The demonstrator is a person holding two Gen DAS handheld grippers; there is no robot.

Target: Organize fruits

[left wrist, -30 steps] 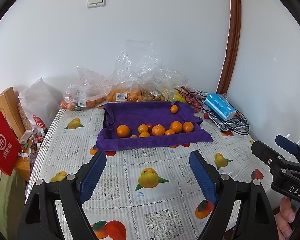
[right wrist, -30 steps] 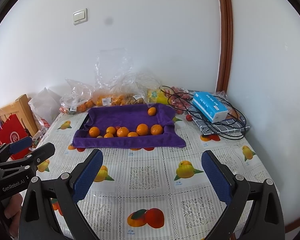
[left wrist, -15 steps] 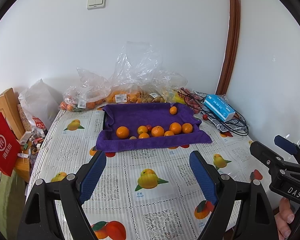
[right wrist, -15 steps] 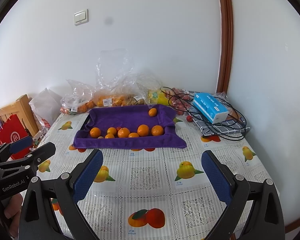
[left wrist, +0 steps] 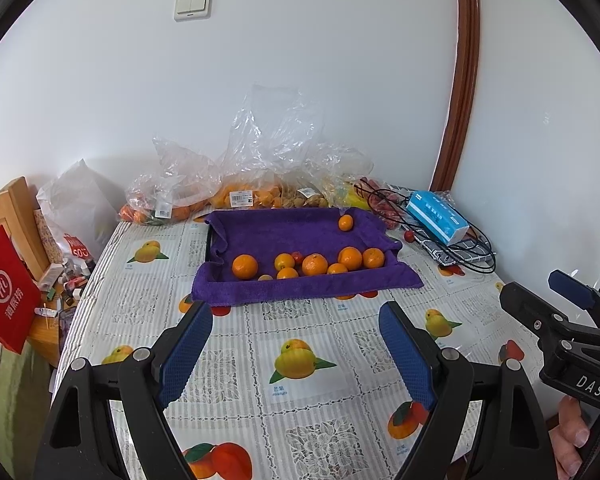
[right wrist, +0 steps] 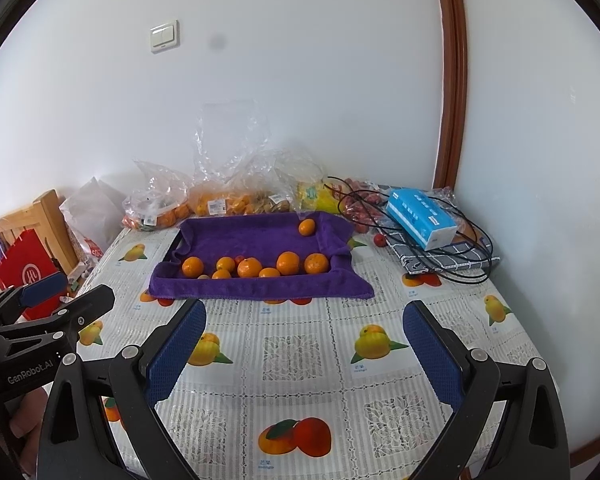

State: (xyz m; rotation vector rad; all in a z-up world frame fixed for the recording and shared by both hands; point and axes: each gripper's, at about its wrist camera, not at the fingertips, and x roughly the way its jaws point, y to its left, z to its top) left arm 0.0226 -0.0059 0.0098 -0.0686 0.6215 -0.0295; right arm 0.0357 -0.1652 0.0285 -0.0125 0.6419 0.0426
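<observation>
A tray lined with a purple towel (left wrist: 276, 230) (right wrist: 256, 236) sits toward the back of the table. Several oranges (left wrist: 245, 267) (right wrist: 249, 267) lie along its near side, with one more orange (left wrist: 345, 223) (right wrist: 306, 227) at its far right corner. A small red fruit (left wrist: 297, 256) lies among them. My left gripper (left wrist: 296, 334) hangs open over the tablecloth, short of the tray, nothing between its blue pads. My right gripper (right wrist: 304, 334) is likewise open and empty, beside the left one.
Clear plastic bags of fruit (left wrist: 240, 196) (right wrist: 220, 202) line the wall behind the tray. A blue tissue box (left wrist: 438, 216) (right wrist: 420, 216) rests on a black wire rack (right wrist: 452, 256) at right, a red fruit (right wrist: 379, 239) beside it. A red bag (left wrist: 6, 300) and wooden furniture (left wrist: 16, 208) stand off the table's left edge.
</observation>
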